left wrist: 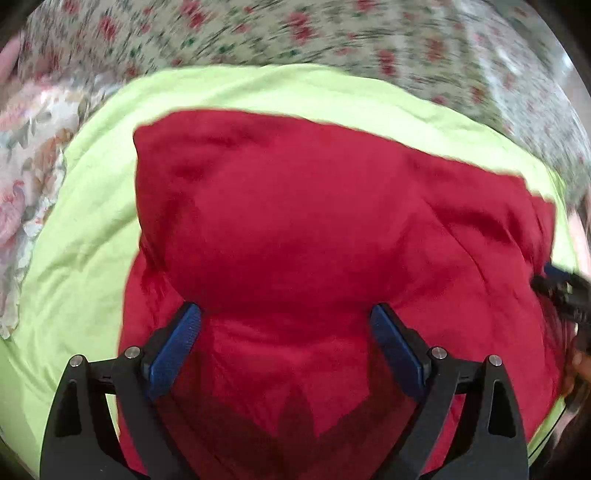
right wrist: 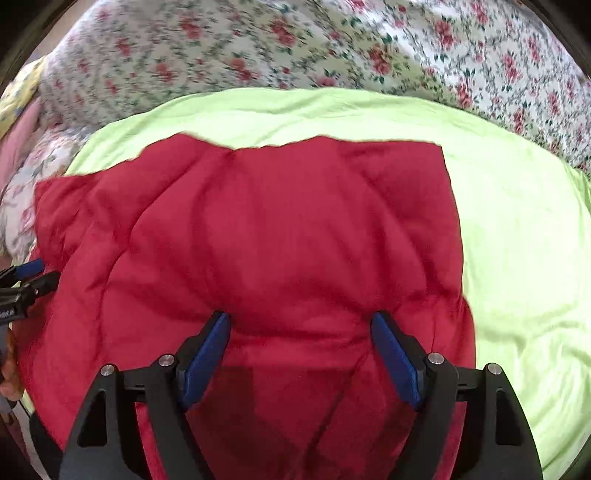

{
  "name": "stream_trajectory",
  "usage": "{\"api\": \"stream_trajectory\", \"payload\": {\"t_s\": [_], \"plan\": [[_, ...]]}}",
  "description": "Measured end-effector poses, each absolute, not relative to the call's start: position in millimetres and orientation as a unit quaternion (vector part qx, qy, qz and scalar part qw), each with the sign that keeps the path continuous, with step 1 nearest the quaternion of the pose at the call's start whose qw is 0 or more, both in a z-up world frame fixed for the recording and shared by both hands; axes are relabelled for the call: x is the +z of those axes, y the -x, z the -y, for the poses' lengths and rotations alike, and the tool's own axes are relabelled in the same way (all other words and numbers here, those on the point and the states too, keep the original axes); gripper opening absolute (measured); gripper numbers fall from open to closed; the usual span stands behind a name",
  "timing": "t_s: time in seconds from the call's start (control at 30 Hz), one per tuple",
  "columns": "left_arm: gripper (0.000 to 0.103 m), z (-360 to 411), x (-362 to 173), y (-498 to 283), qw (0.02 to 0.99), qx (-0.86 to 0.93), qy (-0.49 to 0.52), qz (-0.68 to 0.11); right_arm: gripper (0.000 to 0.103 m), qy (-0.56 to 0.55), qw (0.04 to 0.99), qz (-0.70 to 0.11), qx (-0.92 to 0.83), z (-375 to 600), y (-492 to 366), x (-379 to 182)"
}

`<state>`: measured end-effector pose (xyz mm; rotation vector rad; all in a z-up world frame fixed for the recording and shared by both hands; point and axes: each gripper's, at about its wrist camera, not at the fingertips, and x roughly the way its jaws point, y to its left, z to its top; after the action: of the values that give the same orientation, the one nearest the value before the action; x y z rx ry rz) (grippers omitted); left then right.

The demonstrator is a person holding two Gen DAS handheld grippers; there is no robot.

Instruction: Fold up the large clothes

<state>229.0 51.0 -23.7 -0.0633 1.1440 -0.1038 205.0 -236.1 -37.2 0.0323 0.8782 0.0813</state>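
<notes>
A large red garment (left wrist: 295,221) lies folded and puffy on a lime green sheet (left wrist: 85,229). My left gripper (left wrist: 286,310) hangs over its near part, pointing steeply down. Its blue pads (left wrist: 177,347) stand wide apart with only red cloth showing below the gap, and nothing is pinched. My right gripper (right wrist: 299,317) hovers the same way over the red garment (right wrist: 258,229), open, its pads (right wrist: 397,354) clear of the fabric. Each gripper also shows at the edge of the other's view: the right gripper (left wrist: 550,277) and the left gripper (right wrist: 35,271).
The green sheet (right wrist: 517,240) is spread over a bed with a floral cover (right wrist: 295,48), (left wrist: 332,33). A pale flowered pillow or quilt (left wrist: 26,177) lies at the left. A hand (right wrist: 9,376) holds the left gripper's handle at the view's left edge.
</notes>
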Motion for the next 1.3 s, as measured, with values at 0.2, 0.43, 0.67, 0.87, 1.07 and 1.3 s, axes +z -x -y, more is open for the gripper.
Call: {"api": "stream_trajectory", "payload": {"t_s": [0.2, 0.43, 0.67, 0.87, 1.07, 1.3], "plan": [[0.096, -74.1, -41.2, -265.2, 0.82, -0.038, 0.105, -0.562, 0.08, -0.066, 0.898, -0.434, 0.025, 260.1, -234.8, -42.7], [0.1, -96.7, -55.8, -266.8, 0.815, -0.032, 0.166, -0.553, 0.08, -0.158, 0.895, -0.418, 0.018, 294.1, -235.5, -55.4], [0.1, -100.5, -55.4, -258.9, 0.823, -0.034, 0.172, -0.54, 0.08, -0.185, 0.894, -0.408, -0.01, 306.0, -223.0, -64.0], [0.1, -109.6, -33.5, -234.4, 0.839, -0.052, 0.18, -0.511, 0.081, -0.178, 0.897, -0.404, -0.012, 304.8, -221.3, -62.2], [0.1, -107.1, -6.5, -188.5, 0.859, -0.086, 0.164, -0.477, 0.081, -0.178, 0.897, -0.404, -0.014, 305.4, -220.8, -60.2], [0.1, -126.0, -4.0, -174.3, 0.872, -0.06, 0.168, -0.456, 0.081, -0.19, 0.902, -0.386, -0.016, 308.2, -201.9, -49.5]]}}
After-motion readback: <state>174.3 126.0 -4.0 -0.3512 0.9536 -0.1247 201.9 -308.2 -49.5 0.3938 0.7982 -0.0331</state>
